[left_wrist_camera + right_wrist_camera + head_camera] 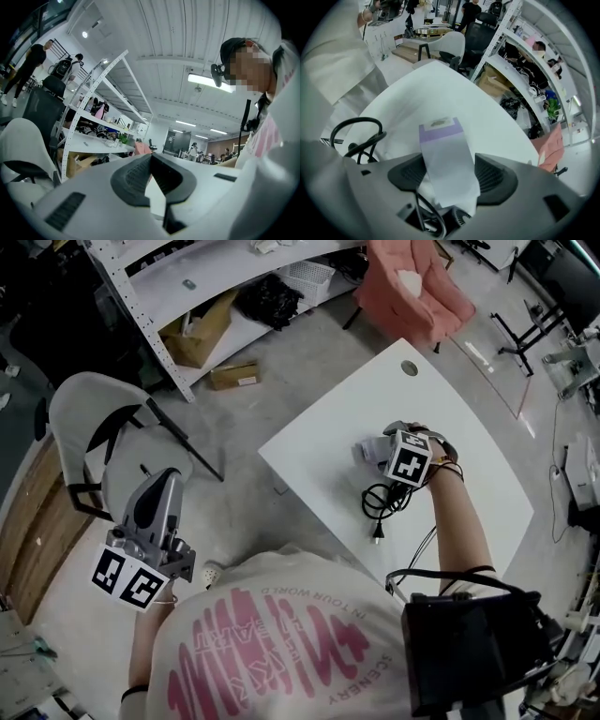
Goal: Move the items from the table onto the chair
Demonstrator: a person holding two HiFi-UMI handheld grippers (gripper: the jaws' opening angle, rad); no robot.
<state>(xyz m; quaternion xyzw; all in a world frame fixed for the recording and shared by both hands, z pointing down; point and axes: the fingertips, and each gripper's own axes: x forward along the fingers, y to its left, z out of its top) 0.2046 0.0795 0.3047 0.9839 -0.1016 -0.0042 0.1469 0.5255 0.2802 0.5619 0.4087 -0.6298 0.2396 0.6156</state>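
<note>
The right claw (373,450) pointed steeply down at the white, round-cornered worktop (319,442), near its middle. Its pads stood apart, released, on either side of a flat white packet with a lavender band (443,150). The packet lay on the worktop between them, not gripped. A coiled black power cable (384,502) rested on the worktop just beside the packet, towards the person. Its plug end trailed towards the worktop's near edge.

The left claw (167,482) was held level, well clear of the worktop and above the seat of a pale grey shell chair with a black frame (84,409). In the left gripper view its dark pads (133,176) met at the tips, clenched on nothing.
</note>
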